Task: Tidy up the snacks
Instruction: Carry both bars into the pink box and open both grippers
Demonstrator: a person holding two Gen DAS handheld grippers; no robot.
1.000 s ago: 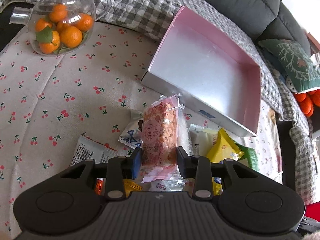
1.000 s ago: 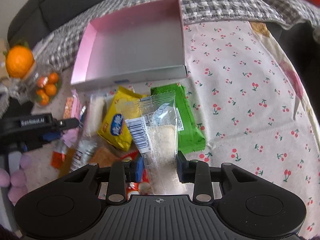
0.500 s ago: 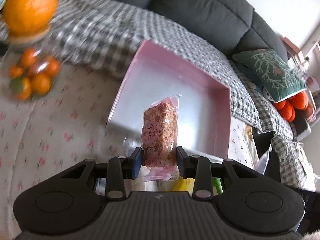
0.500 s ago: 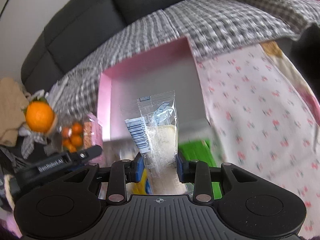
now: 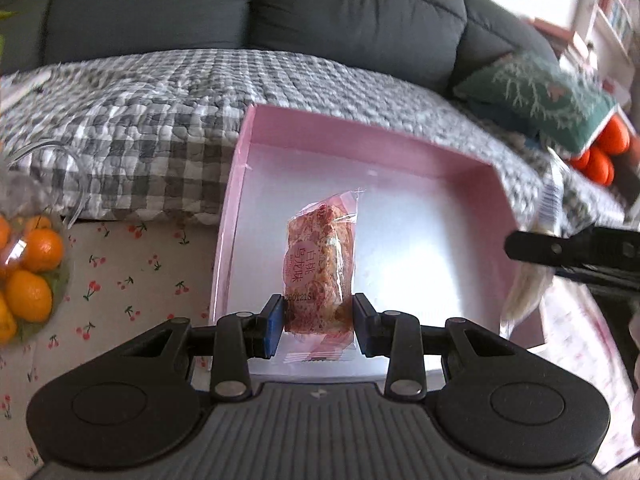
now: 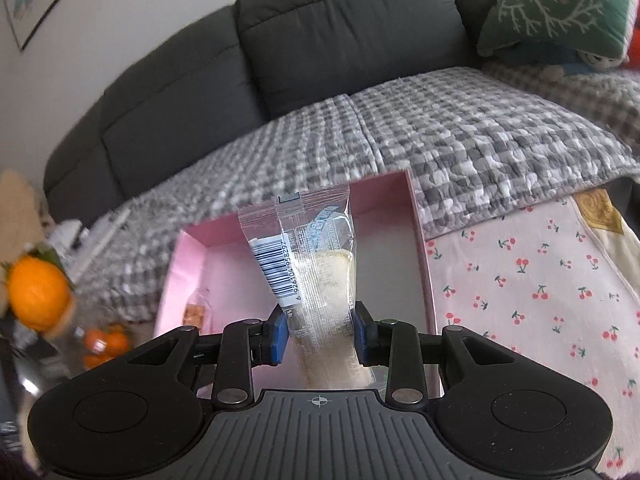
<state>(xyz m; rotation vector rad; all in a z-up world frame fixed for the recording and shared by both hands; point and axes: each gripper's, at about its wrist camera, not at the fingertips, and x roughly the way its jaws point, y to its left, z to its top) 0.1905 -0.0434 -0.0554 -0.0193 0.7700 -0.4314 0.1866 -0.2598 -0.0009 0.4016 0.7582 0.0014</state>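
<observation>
Both tools now raised over the pink box, snack pile gone from view; left tool clamped on pink flaky snack bar; right tool clamped on clear-wrapped pale bar, barcode facing camera

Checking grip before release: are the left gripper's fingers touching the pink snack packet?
Touching. In the left wrist view, both blue pads of the left gripper press the pink snack packet.

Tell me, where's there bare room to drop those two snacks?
The pink box has a bare floor between its pink walls. Bare cherry tablecloth lies right of it. The orange jar crowds the left. Both snacks, pink snack and clear-wrapped snack, hang over it.
</observation>
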